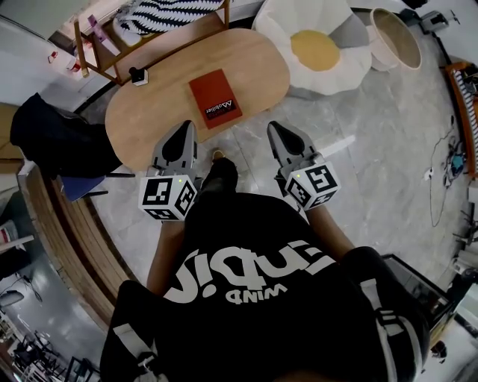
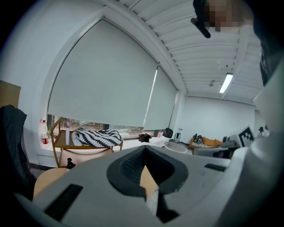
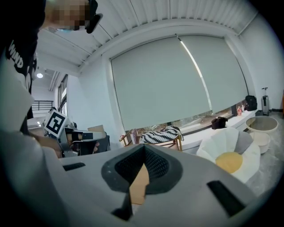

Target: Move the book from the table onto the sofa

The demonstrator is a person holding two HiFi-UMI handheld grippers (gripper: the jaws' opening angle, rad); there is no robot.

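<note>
Ahead, oval wooden table [image 1: 149, 119], biggest thing within reach, bearing the red book [image 1: 215, 98] flat and face up near its middle, untouched, apparently waiting for pickup. Past the table's far right end and apart from it, white egg-shaped sofa [image 1: 328, 56] with a yellow centre, nothing on it, probably the drop place. Nearer, left gripper [image 1: 185, 130] and right gripper [image 1: 279, 133], held side by side, roughly level, aimed toward the table, short of the book and touching nothing. Both pairs of jaws pressed together with nothing between, seemingly just carried that way on the approach; would need spreading before any grab. Judged as the reach stage, book not yet lifted. Then 2 containers: wooden rack [image 1: 81, 52] off the table's far left, holding a striped cloth [image 1: 168, 15]; round pale tub [image 1: 396, 37] just beside the sofa, seemingly empty in the head view. Smallest, 1 black knob on a white base [image 1: 137, 75] at the table's far edge, well apart from the book.
</note>
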